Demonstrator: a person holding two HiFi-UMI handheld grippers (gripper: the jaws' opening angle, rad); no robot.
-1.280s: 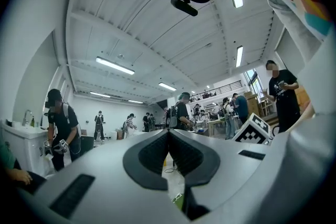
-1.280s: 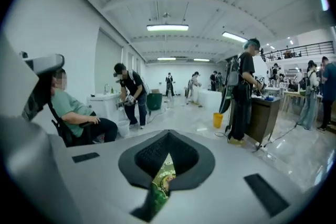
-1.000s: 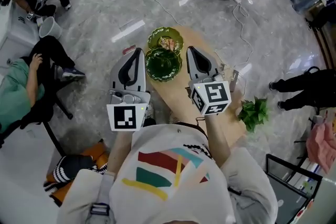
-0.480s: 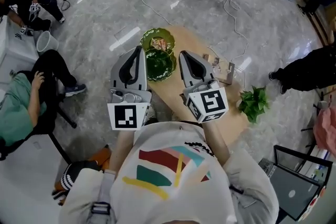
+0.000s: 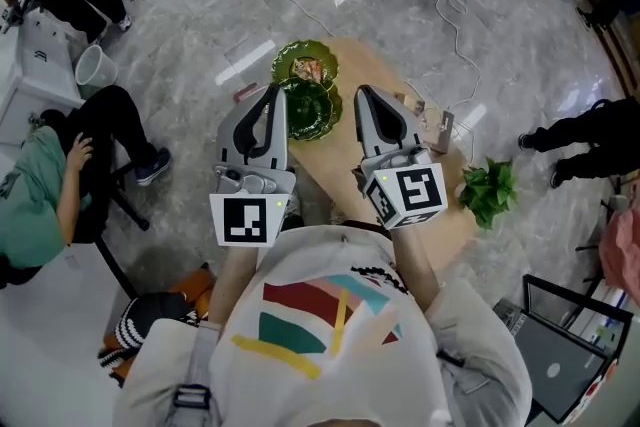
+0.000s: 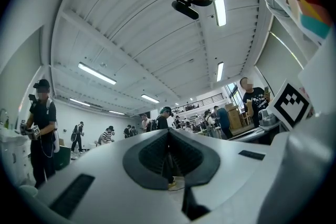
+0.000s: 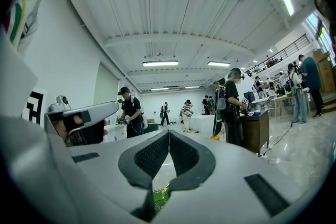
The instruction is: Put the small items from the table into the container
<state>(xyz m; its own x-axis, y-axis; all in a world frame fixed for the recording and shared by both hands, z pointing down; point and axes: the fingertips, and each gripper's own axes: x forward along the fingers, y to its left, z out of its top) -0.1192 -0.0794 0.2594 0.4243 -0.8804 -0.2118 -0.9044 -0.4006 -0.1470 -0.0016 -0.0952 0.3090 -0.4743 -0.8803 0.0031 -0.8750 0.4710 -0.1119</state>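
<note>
Pale wood bench, seen from above, standing on a grey marble floor.

Left claw: held above the bench, tips pointing away from the person. In its own view the left claw has both jaws together, the pads meeting along one line with nothing between them.

Right claw: alongside the left one and apart from it, pointing the same way. In its own view the right claw is likewise closed and empty.

Dark green dish: lies on the bench in the gap between the two claws; neither claw is on it.

Lighter green dish: just beyond both sets of tips, edge to edge with the dark one. It holds a few pale and orange bits, too small to identify.

Small items: on the bench just to the right of the right claw; kind not discernible.

Leafy sprig: further to the right of the right claw, at the bench edge.

Both gripper views look out over a hall with a white ceiling, strip lights and people standing at a distance. A patch of green shows below the right claw's closed pads; I cannot tell which green thing it is.
</note>
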